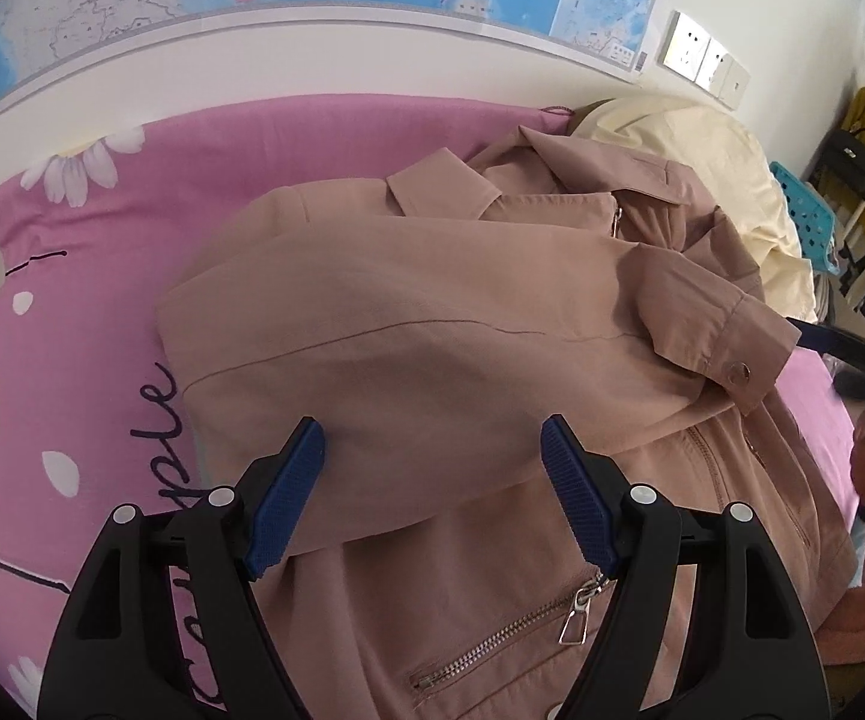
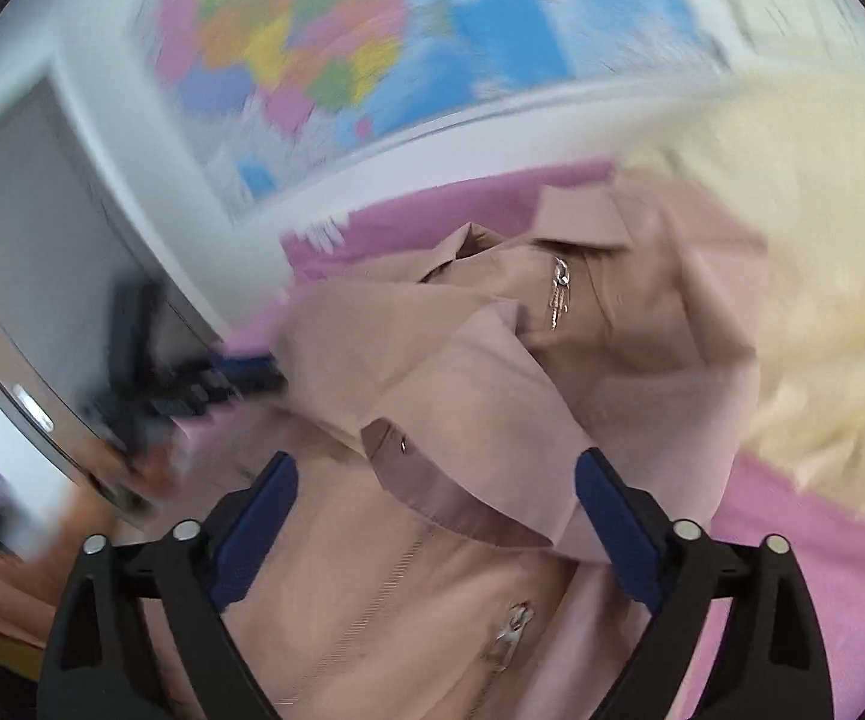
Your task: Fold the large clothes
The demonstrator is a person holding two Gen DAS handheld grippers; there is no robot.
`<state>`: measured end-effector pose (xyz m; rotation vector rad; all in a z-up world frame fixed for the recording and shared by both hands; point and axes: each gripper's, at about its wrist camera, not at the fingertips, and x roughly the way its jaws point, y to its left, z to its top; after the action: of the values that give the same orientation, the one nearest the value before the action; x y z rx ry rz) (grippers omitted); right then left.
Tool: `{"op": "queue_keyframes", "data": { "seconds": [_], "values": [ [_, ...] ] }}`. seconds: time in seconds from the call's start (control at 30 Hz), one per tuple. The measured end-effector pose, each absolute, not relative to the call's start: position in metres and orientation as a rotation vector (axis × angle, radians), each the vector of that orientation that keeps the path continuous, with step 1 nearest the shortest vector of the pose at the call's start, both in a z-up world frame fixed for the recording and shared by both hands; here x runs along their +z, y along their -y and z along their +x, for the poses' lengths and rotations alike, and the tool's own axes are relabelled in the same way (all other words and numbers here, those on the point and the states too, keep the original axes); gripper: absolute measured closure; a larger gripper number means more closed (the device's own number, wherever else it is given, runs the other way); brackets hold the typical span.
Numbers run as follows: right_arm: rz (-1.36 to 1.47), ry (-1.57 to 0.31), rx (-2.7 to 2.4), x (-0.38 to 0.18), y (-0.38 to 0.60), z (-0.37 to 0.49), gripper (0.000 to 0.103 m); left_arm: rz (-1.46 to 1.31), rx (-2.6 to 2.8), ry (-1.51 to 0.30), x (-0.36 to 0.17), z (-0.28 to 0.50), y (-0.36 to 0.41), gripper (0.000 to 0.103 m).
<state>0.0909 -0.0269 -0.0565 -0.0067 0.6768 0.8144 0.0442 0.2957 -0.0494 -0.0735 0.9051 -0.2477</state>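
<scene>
Nearest, the left tool point(image 1: 432, 450) hangs released just over the folded-in sleeve point(image 1: 408, 360), and the right tool point(image 2: 435, 483) gapes wide above the other cuff point(image 2: 432, 480), nothing pinched in either. The jacket point(image 1: 492, 312) lies front-up on the pink bed point(image 1: 102, 300), sleeves crossed over the chest; it looks soft, limp and fairly light, with zips point(image 1: 522, 618) adding stiff lines. Judged best taken by hem or shoulder seams; a cream quilt point(image 1: 702, 138) lies beyond.

Pink daisy-print bed sheet point(image 1: 84, 300) — tan jacket point(image 1: 432, 330) spread across it, cream pillow point(image 1: 726, 180) beside.
</scene>
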Motion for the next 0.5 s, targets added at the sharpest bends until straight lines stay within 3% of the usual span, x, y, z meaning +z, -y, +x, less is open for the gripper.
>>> {"op": "queue_keyframes", "data": {
  "seconds": [0.13, 0.17, 0.2, 0.23, 0.27, 0.5],
  "values": [
    [-0.273, -0.612, 0.679, -0.068, -0.015, 0.082, 0.012, -0.078, -0.246, -0.905, -0.050, 0.047, -0.292, 0.029],
    [-0.307, -0.620, 0.646, -0.072, -0.019, 0.087, 0.023, -0.078, -0.243, -0.905, -0.050, 0.047, -0.291, 0.029],
    [-0.299, -0.639, 0.647, -0.074, -0.019, 0.092, 0.045, -0.079, -0.240, -0.904, -0.050, 0.047, -0.291, 0.029],
    [-0.255, -0.678, 0.668, -0.076, -0.014, 0.102, 0.059, -0.080, -0.240, -0.902, -0.050, 0.047, -0.291, 0.029],
    [-0.189, -0.720, 0.689, -0.075, -0.005, 0.112, 0.093, -0.083, -0.240, -0.898, -0.049, 0.045, -0.292, 0.029],
    [0.223, -0.756, 0.700, -0.050, 0.098, 0.156, 0.099, -0.075, -0.251, -0.876, -0.042, 0.035, -0.293, 0.029]
  ]
}}
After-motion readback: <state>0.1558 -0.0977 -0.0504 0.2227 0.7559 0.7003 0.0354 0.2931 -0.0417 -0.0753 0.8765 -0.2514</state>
